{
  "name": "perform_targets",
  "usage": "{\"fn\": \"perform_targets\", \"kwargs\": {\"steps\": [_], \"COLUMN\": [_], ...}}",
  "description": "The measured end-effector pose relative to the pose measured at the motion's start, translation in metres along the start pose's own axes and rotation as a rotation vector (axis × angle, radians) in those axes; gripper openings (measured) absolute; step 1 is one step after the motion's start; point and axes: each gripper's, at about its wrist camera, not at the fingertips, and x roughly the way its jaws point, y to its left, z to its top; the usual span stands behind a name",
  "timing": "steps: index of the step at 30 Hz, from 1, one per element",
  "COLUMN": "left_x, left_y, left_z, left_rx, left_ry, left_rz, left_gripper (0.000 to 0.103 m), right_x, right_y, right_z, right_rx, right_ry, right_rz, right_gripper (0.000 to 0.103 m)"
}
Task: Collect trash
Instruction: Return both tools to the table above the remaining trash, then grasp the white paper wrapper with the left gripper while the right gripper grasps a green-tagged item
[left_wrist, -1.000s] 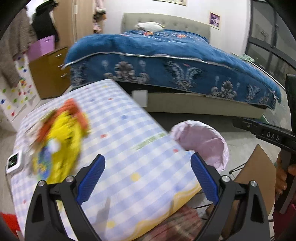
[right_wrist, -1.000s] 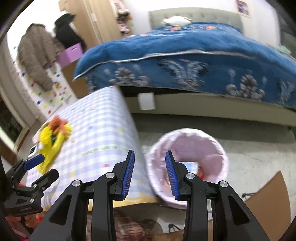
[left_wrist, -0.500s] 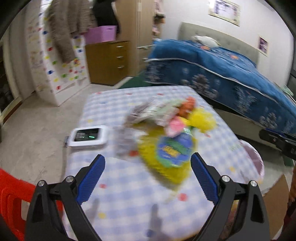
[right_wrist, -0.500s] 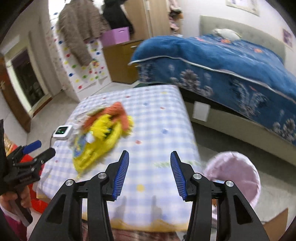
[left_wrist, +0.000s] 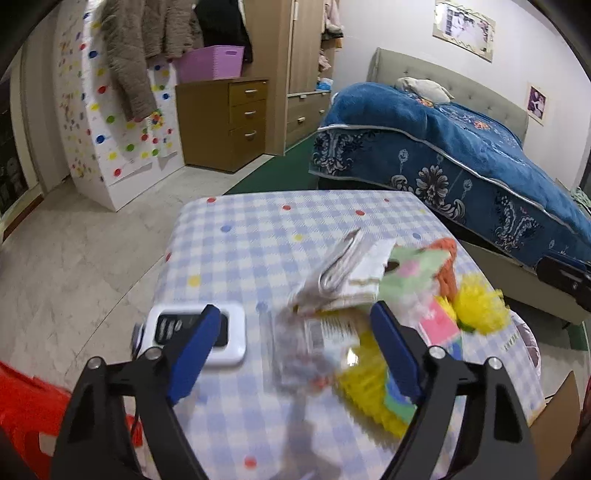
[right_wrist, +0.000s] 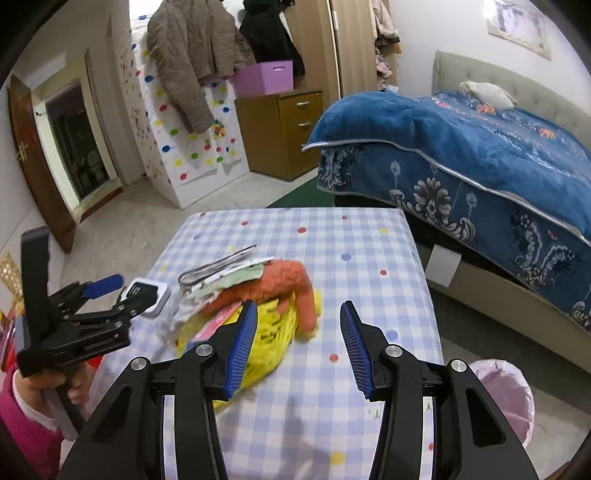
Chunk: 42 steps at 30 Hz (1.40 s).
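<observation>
Nearest the cameras, the left gripper (left_wrist: 291, 354) has just narrowed a little yet stands wide, its blue ribbed fingers (left_wrist: 194, 349) straddling the near edge of the trash pile (left_wrist: 354, 325) without pressing on anything; it holds nothing, and looks lined up to pinch the crinkly clear wrapper (left_wrist: 295, 350) below it. The right gripper (right_wrist: 295, 343), about half open after widening a moment ago, is also empty, hovering beside the pile's yellow plastic bag (right_wrist: 266, 332), probably waiting its turn. The litter lies heaped mid-surface on the checked, dotted cloth (right_wrist: 332, 251): soft orange fluff (right_wrist: 280, 284), glossy yellow film, a pink card (left_wrist: 439, 321), and folded paper (left_wrist: 351, 266) stacked flat. A white, rounded device (left_wrist: 221, 332) rests just beside the heap. Off the surface's right edge, low on the floor, the pink-lined bin (right_wrist: 506, 391) sits where dropped pieces can fall in. Beyond are the blue velvety bed (right_wrist: 461, 147) and a wooden drawer chest (left_wrist: 225, 122).
</observation>
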Motion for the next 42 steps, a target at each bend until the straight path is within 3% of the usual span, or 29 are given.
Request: {"fn": "perform_targets", "kwargs": {"steps": [6, 10, 17, 22, 24, 27, 34, 42], "left_x": [0.033, 0.058, 0.074, 0.076, 0.076, 0.067, -0.003, -0.051], "left_y": [-0.013, -0.021, -0.02, -0.016, -0.018, -0.018, -0.01, 0.003], "left_z": [0.023, 0.017, 0.005, 0.007, 0.007, 0.007, 0.013, -0.017], "left_rx": [0.09, 0.141, 0.145, 0.116, 0.132, 0.128, 0.099, -0.002], "left_ry": [0.004, 0.066, 0.106, 0.127, 0.128, 0.104, -0.047, -0.067], "left_rz": [-0.08, -0.102, -0.171, -0.234, -0.223, -0.206, -0.111, -0.083], "left_gripper": [0.081, 0.081, 0.081, 0.047, 0.027, 0.007, 0.004, 0.004], "right_x": [0.019, 0.026, 0.032, 0.027, 0.024, 0.016, -0.006, 0.001], "right_y": [-0.009, -0.016, -0.021, -0.02, -0.02, -0.02, -0.015, 0.02], "right_z": [0.001, -0.002, -0.007, -0.01, -0.012, -0.014, -0.014, -0.005], "right_rx": [0.024, 0.038, 0.051, 0.055, 0.054, 0.055, 0.047, -0.031], "right_ry": [0.027, 0.044, 0.059, 0.058, 0.055, 0.045, 0.01, 0.015], "right_rz": [-0.013, -0.019, -0.017, -0.009, -0.011, -0.012, 0.0, 0.048], "right_gripper": [0.048, 0.048, 0.048, 0.048, 0.048, 0.048, 0.048, 0.047]}}
